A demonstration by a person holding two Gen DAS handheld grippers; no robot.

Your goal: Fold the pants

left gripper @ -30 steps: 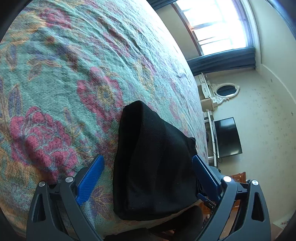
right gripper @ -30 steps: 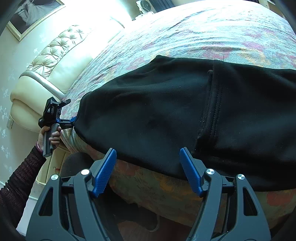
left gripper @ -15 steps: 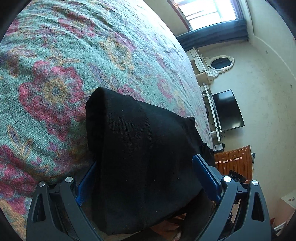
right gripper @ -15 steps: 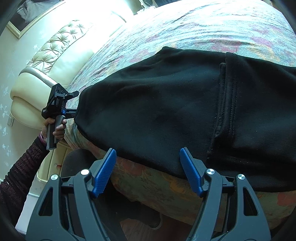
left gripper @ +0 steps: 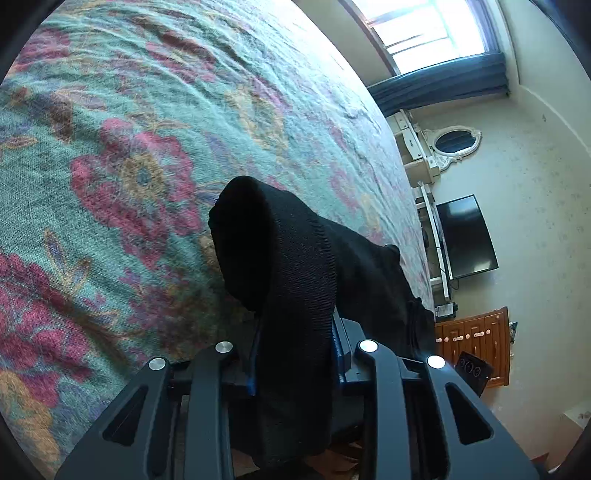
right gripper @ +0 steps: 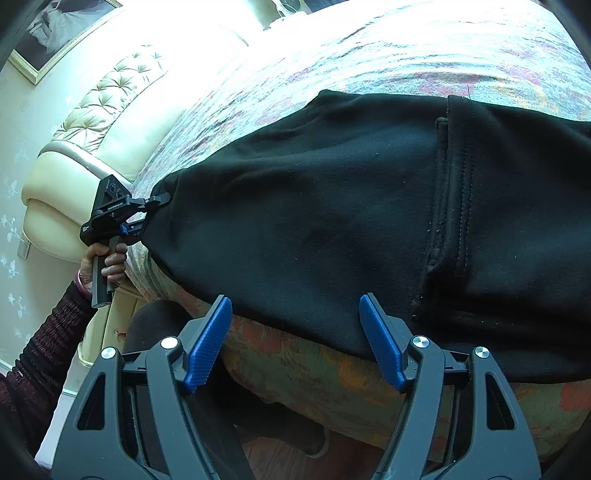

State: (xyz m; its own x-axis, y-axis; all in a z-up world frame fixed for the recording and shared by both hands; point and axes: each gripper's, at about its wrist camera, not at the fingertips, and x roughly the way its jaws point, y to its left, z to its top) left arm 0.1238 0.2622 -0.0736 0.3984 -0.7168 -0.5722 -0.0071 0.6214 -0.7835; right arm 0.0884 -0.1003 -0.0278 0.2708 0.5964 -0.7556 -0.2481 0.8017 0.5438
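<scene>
Black pants [right gripper: 332, 206] lie across the near edge of a floral bedspread [right gripper: 443, 48]. In the right wrist view my right gripper [right gripper: 295, 343] is open, its blue pads just below the pants' near edge, holding nothing. My left gripper [right gripper: 142, 221] shows there at the left, held by a hand, clamped on the pants' left end. In the left wrist view the left gripper [left gripper: 295, 354] is shut on the ribbed cuff end of the pants [left gripper: 295, 280], which bunches up between the jaws.
A cream tufted headboard [right gripper: 92, 122] stands at the left of the bed. In the left wrist view a window [left gripper: 424, 33], a black TV [left gripper: 465, 236] and a wooden dresser [left gripper: 476, 343] stand beyond the bed. The bedspread [left gripper: 129, 147] stretches ahead.
My left gripper has closed on the pants' cuff end, which was lying loose between open jaws before. The right gripper stayed open and moved a little closer to the pants' edge.
</scene>
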